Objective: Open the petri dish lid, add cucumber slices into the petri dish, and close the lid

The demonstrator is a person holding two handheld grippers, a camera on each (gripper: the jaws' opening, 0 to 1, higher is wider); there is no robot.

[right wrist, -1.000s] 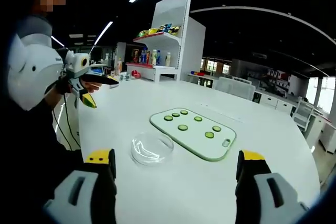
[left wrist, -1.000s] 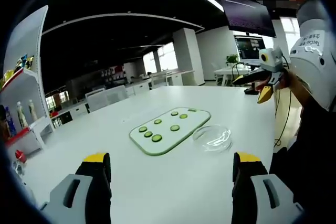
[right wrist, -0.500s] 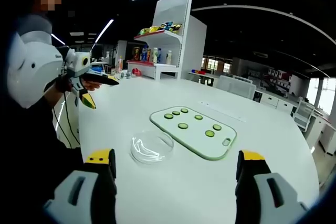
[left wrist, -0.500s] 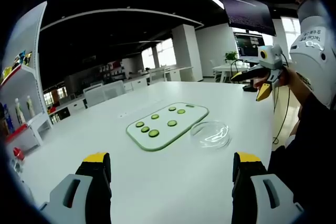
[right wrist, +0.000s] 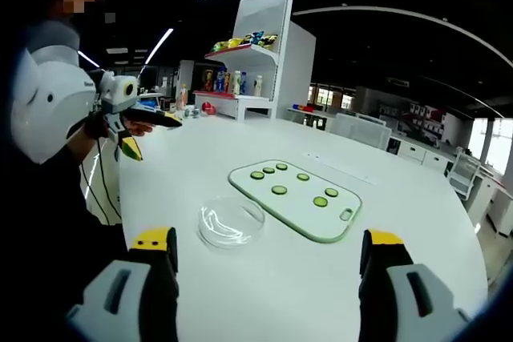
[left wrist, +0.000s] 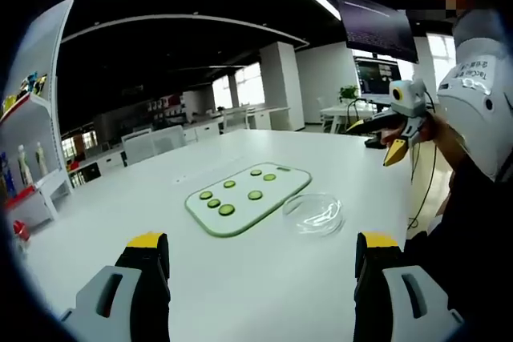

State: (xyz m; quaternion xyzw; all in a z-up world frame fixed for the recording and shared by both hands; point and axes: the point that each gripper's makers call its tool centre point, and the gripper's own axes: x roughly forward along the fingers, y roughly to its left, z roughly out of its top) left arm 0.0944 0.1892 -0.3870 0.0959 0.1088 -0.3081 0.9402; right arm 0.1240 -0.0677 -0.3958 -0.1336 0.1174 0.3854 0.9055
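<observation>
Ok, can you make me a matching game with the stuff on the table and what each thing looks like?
Things:
1. petri dish
2. cucumber slices
3. cutting board
4. table

Looks:
a. green and round
b. clear, lid on
c. pale with a green edge
d. plain white

Pairs: 1-b, 2-a, 3-c, 4-d
</observation>
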